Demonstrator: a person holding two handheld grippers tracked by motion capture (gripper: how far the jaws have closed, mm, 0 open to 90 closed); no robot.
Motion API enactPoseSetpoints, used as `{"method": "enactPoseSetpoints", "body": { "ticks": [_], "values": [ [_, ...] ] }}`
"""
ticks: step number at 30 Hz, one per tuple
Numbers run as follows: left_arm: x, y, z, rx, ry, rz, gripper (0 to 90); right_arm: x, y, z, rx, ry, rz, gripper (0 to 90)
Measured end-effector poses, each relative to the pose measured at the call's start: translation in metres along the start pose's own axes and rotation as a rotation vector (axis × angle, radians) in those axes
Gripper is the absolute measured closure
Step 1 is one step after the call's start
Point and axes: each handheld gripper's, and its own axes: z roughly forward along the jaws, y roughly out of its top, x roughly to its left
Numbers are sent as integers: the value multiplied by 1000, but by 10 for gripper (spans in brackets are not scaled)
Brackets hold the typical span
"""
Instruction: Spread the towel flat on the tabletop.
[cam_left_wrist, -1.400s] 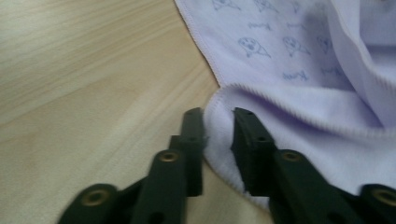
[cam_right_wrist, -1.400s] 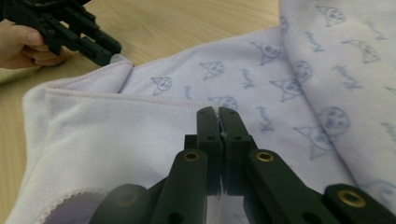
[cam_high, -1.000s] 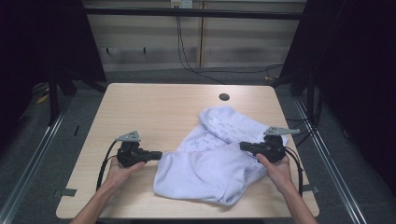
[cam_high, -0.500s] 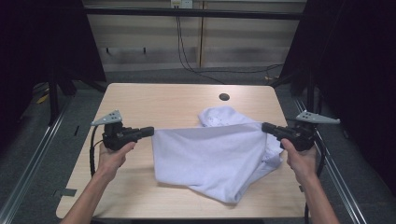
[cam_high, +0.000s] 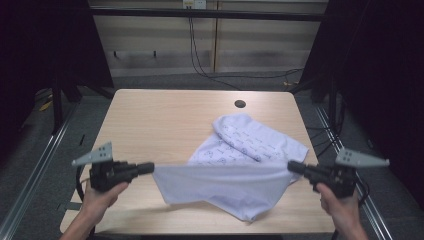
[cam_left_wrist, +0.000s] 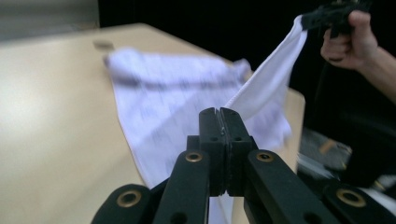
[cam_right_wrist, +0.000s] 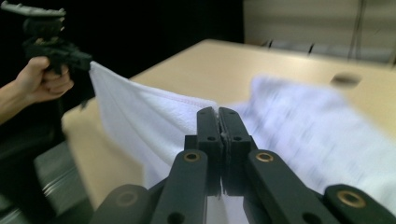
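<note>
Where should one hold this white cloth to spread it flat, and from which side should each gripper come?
Probably at the two ends of one edge, as now: the left gripper and the right gripper are each shut on an end of the white cloth, coming from opposite sides. That edge runs taut between them, and the printed rest trails onto the table.

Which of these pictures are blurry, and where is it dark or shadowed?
High view: sharp, the table evenly lit, the surroundings almost black, a soft shadow beneath the raised white cloth. Left gripper view: the left tool is crisp, while the cloth and tabletop are blurred, with black behind the far hand. Right gripper view: the right tool is sharp, the cloth smeared at the right.
</note>
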Motion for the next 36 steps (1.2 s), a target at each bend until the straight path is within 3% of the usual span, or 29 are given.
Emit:
{"method": "enactPoseSetpoints", "body": {
  "ticks": [2,3,7,8,9,10,11,13,15,17,19,21,24,27,30,32,34,36],
  "values": [
    [-12,-17,-7,-11,-17,0,893,14,-20,-7,34,11,6,882],
    [-20,-23,-11,-20,-21,19,893,22,-28,-13,34,17,14,884],
    [-39,-37,-21,23,-113,29,889,48,-47,-34,38,56,29,874],
    [-42,-38,-22,27,-115,35,888,53,-51,-38,34,67,28,832],
    [-43,-39,-24,27,-119,39,886,55,-55,-41,30,76,36,804],
    [-42,-40,-25,3,-93,39,874,57,-58,-45,32,93,35,793],
    [-40,-40,-26,-15,-34,30,858,56,-60,-46,28,104,39,780],
    [-28,-42,-24,-35,-47,-22,801,50,-63,-47,13,121,69,754],
    [-16,-45,-17,-32,-28,-59,778,42,-64,-42,11,93,68,755],
    [-4,-44,-6,-7,-2,-67,778,32,-64,-29,67,34,39,751],
    [9,-37,10,42,20,-67,782,19,-66,-11,106,37,64,750],
    [24,-29,31,99,39,-44,783,10,-67,11,175,17,45,732],
    [46,-20,70,181,27,-46,783,0,-67,42,252,21,37,704],
    [60,-14,111,247,15,-39,794,-3,-65,70,320,26,13,659],
    [67,-11,140,333,16,-7,786,-6,-63,92,358,22,0,641],
    [74,-14,152,344,25,-16,782,-10,-64,103,367,33,8,644],
    [75,-18,157,363,44,2,786,-12,-65,110,384,48,35,657],
    [72,-22,157,386,25,7,787,-14,-68,116,398,72,47,664]
  ]
}}
